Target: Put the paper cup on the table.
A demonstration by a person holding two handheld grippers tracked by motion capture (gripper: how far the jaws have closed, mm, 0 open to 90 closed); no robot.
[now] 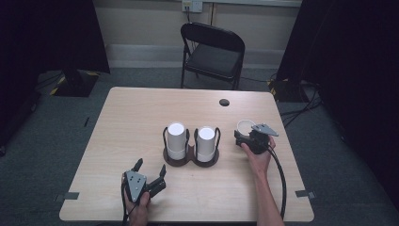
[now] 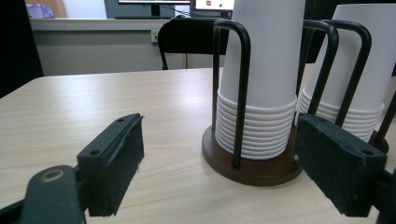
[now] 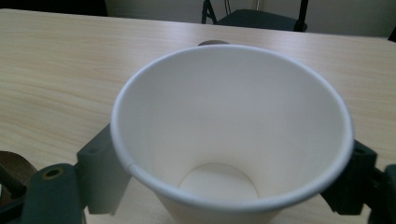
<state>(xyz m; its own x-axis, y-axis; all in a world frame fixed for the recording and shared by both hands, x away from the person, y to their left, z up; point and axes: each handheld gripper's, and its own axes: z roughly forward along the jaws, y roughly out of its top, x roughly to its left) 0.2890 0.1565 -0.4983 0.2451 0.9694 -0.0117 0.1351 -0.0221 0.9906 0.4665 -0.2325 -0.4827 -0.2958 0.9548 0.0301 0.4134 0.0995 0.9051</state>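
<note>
Release is the step I judge to be in hand, so I work across the table (image 1: 131,113) from the left. Low in the left of the high view the left gripper (image 1: 150,165) lies on the wood with its jaws spread wide and nothing between them. It points at the double wooden cup holder (image 1: 170,161), close in front of the left stack of upturned paper cups (image 1: 176,139) but not touching it. I would leave it parked there, since any nudge on the black wire loops could rock both stacks. At the centre, the right stack of paper cups (image 1: 205,141) stands in its own ring beside the first, well apart from the work. To the right of centre a single paper cup (image 1: 244,126) stands upright, mouth up, on the bare table, just left of the person's right hand. The right gripper (image 1: 245,133) straddles it. In the right gripper view its jaws stand wide to either side below the rim, and as far as I can see the pads are off the tapering wall, so the cup looks to be resting on its own base. To finish well I would draw the gripper straight back along its own jaws, level and slow, without lifting first, because the flared rim overhangs both pads and would catch. An empty paper cup is light and tips easily, so no sideways drift until the jaw tips are past the rim.
</note>
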